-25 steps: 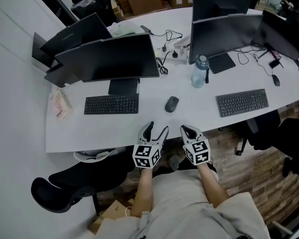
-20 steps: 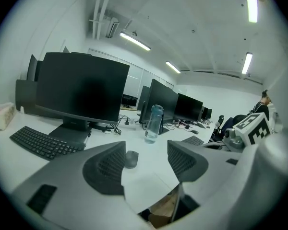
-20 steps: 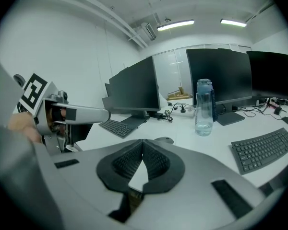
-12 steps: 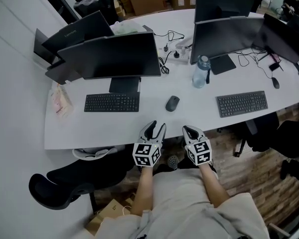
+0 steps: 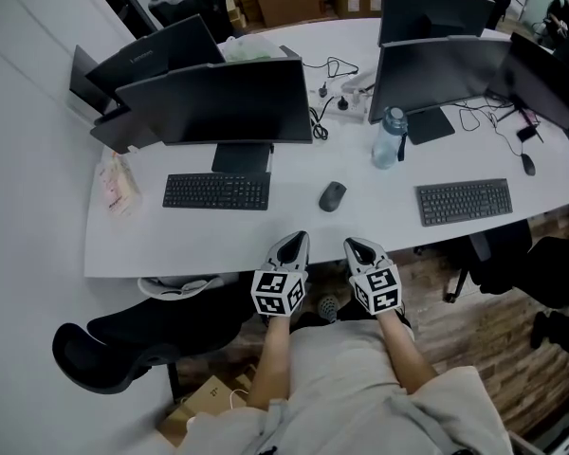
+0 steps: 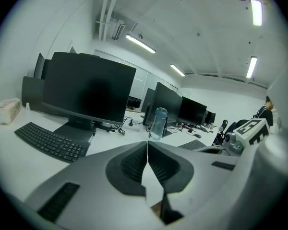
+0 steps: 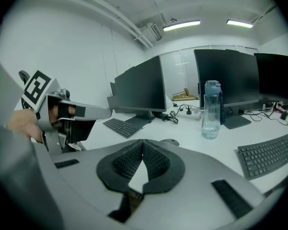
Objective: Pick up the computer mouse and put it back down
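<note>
Head view: the dark grey oval computer mouse (image 5: 332, 196) lies on the white desk (image 5: 218, 245), farther out than the left gripper (image 5: 292, 243) and right gripper (image 5: 357, 246), awaiting lifting or already returned; left gripper view: jaws just closed on nothing; right gripper view: jaws pressed together, empty, so any grasp needs spreading first.

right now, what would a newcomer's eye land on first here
The left gripper and right gripper, each with a black-and-white marker cube, are held side by side at the near edge of the white desk. Both are shut and empty, and the left one's jaws have just closed on nothing. Just beyond them the dark computer mouse lies alone between the left keyboard and the right keyboard, with a clear water bottle and black monitors behind.
</note>
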`<act>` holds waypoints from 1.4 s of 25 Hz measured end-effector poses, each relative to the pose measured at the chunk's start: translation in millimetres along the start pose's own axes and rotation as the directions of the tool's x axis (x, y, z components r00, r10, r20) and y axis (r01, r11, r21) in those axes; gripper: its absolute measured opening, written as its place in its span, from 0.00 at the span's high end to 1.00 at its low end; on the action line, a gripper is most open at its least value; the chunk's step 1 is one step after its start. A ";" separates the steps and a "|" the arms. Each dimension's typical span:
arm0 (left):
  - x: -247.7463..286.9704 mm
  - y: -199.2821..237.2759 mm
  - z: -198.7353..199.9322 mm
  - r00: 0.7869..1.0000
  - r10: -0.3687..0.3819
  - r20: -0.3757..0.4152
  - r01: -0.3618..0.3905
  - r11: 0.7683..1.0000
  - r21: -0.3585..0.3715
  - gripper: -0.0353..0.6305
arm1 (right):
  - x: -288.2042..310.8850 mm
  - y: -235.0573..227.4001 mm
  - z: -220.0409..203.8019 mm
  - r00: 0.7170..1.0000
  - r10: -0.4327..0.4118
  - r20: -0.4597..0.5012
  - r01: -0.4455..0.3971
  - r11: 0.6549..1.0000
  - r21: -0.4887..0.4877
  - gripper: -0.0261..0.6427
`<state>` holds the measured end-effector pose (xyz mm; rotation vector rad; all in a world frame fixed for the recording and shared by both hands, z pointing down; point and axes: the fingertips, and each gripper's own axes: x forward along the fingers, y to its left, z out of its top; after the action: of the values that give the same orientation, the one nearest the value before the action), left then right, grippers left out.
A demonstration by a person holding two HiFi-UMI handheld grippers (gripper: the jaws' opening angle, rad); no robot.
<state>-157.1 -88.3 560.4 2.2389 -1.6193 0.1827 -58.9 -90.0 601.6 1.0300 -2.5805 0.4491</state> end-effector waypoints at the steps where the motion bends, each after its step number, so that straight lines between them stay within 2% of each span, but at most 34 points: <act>1: 0.1 0.2 0.2 1.000 0.003 -0.002 -0.003 1.000 0.011 0.91 | 0.9 0.9 -0.2 1.000 0.004 -0.001 -0.004 1.000 0.003 0.95; 5: 1.5 -2.6 1.7 1.000 0.005 -0.011 -0.004 0.999 0.046 0.91 | 1.5 1.6 -3.3 1.000 0.007 -0.012 -0.007 1.000 0.011 0.95; 20: -5.6 -6.0 1.5 1.000 -0.018 0.000 0.018 0.999 0.050 0.91 | 1.1 8.3 -6.5 1.000 0.011 -0.018 -0.011 1.000 -0.018 0.95; 28: -6.2 -4.0 -0.7 1.000 0.006 -0.018 -0.005 0.997 0.076 0.91 | -1.8 6.4 -7.5 1.000 0.005 -0.021 -0.006 1.000 -0.028 0.95; 35: -4.1 -2.6 -0.3 1.000 0.004 -0.017 -0.003 0.998 0.068 0.91 | -1.0 3.0 -7.4 1.000 -0.002 -0.020 0.001 1.000 -0.030 0.95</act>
<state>-156.0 -83.8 558.8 2.2787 -1.6316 0.2609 -59.0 -84.3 607.3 1.0127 -2.5608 0.4175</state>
